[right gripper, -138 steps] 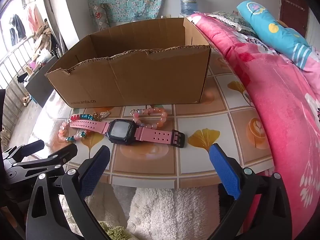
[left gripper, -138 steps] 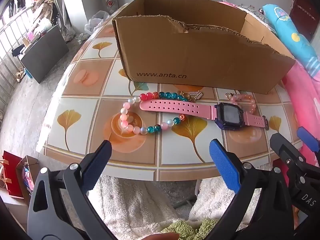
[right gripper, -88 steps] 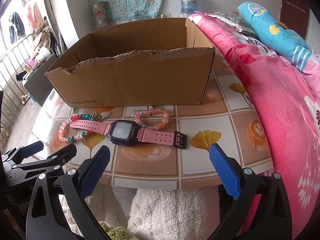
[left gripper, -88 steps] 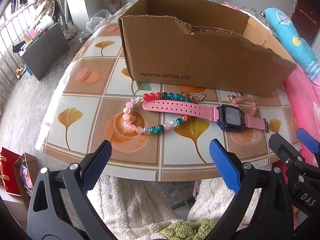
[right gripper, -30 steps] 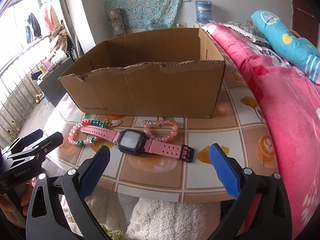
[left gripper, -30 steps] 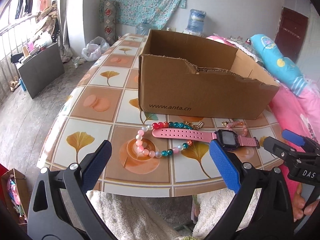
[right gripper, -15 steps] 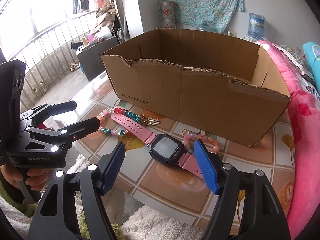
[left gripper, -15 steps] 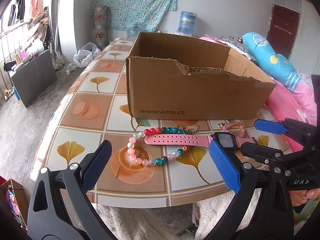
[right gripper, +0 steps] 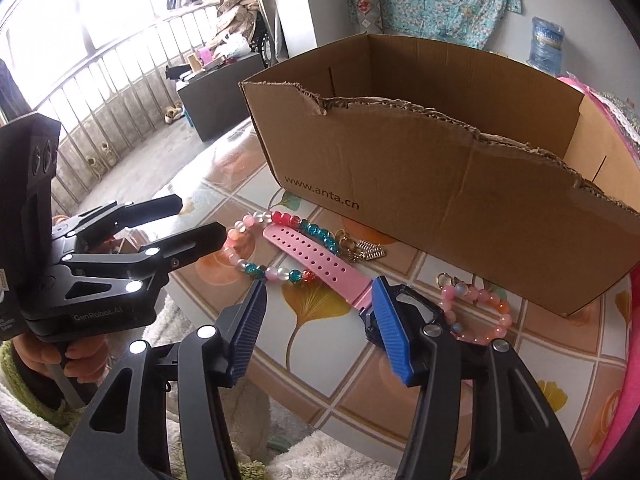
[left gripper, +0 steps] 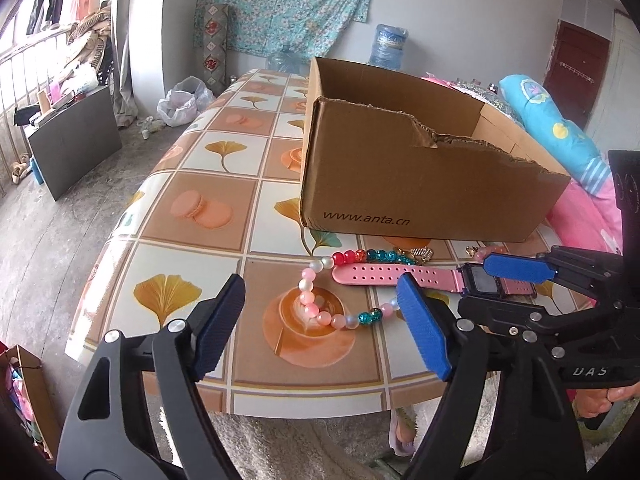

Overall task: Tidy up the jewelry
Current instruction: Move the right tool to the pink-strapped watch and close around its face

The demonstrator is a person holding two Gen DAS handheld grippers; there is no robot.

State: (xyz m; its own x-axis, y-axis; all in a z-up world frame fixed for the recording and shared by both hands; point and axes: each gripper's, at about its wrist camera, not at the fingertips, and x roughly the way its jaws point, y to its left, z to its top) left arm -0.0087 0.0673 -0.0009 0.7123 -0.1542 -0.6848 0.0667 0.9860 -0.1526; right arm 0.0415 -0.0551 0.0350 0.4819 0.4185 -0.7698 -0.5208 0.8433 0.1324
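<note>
Left gripper: angled downward, black arms with blue ribbed pads, jaws closing with a wide gap between the pads and nothing touching them; its handle is gripped by a hand low at the left of the right wrist view. Right gripper: angled downward and reaching in from the right, jaws closing, narrower gap, pads free of contact; fingers of the holding hand show beneath its body.

A box stands on the table. Before it lie a bracelet at left, a watch at centre and a second bracelet behind the watch's right end.
</note>
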